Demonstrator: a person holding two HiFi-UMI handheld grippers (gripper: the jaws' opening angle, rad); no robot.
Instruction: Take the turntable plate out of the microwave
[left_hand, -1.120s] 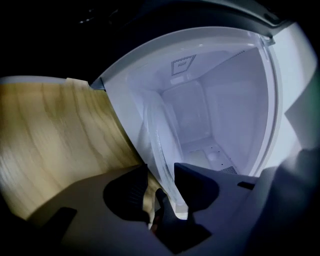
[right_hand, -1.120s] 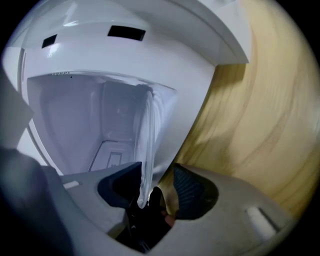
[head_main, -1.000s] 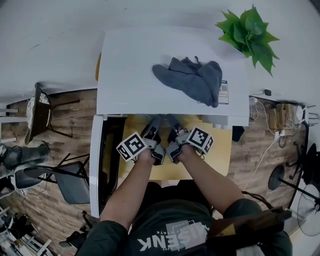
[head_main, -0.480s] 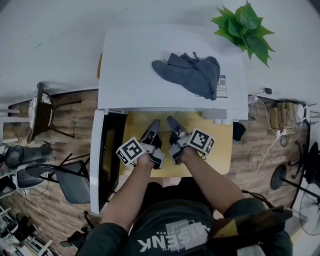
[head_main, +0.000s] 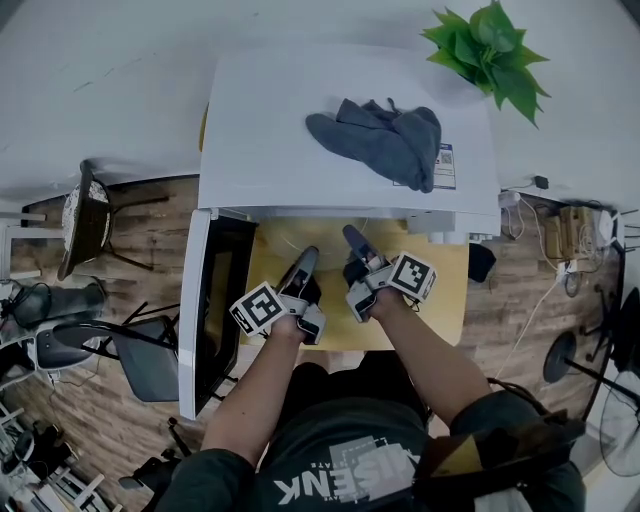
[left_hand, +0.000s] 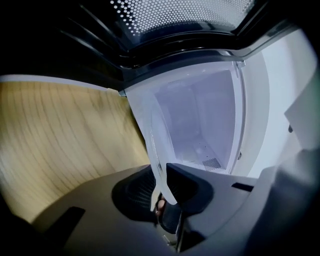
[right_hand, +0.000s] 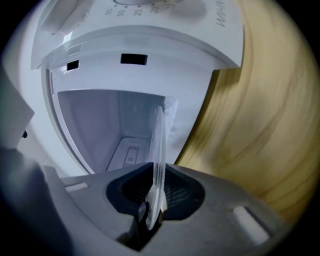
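Note:
The clear glass turntable plate (head_main: 322, 240) lies half out of the open white microwave (head_main: 300, 130), over the wooden table. My left gripper (head_main: 307, 257) grips its near left rim and my right gripper (head_main: 352, 238) its near right rim. In the left gripper view the plate (left_hand: 157, 145) runs edge-on into the left gripper (left_hand: 162, 192), pinched between the pads. In the right gripper view the plate (right_hand: 159, 145) stands edge-on in the right gripper (right_hand: 156, 192), whose jaws are closing onto it and touch both faces. Behind the plate shows the bare white cavity.
The microwave door (head_main: 205, 300) hangs open to the left. A grey cloth (head_main: 385, 145) lies on the microwave's top, and a green plant (head_main: 490, 50) stands at the back right. The wooden table (head_main: 440, 290) extends right of my hands. Chairs (head_main: 85, 215) stand on the floor at left.
Both grippers have drawn back toward me from under the microwave's top edge, the left one farther. The plate's front rim now shows outside the cavity.

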